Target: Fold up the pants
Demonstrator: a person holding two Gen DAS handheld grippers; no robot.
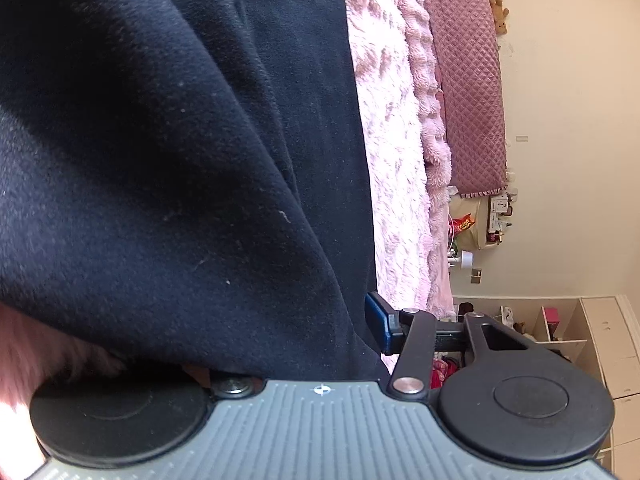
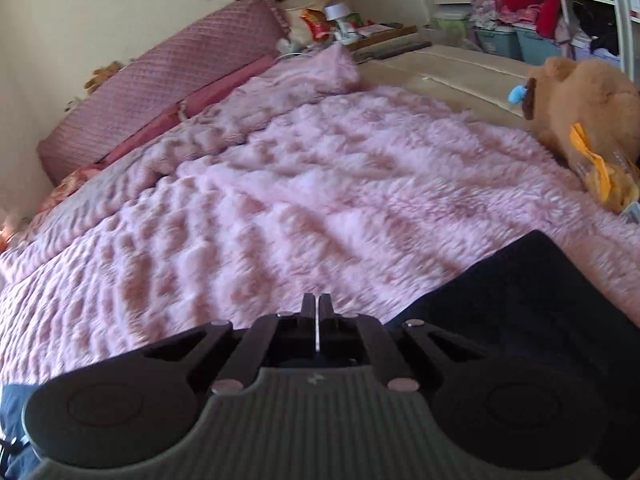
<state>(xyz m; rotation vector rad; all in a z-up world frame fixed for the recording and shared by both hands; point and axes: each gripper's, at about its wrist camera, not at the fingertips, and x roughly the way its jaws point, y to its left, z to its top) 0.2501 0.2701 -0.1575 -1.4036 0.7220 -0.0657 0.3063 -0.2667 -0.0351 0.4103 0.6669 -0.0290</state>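
On the fluffy pink blanket [image 2: 320,184] | soft dark fleece pants [image 1: 168,152] drape over left gripper [image 1: 280,344], grip unclear | right gripper [image 2: 317,312] clenched empty, pants beside it

Bed in front of me under a fluffy pink blanket [image 2: 320,184], quilted mauve headboard cushion [image 2: 168,84] against the cream wall [image 2: 100,8]. Cluttered bedside stand [image 2: 320,8] beyond. White shelving [image 2: 560,0] stuffed with clothes and teal bins. Brown plush toy [image 2: 580,100] on the blanket edge. Bright daylight.
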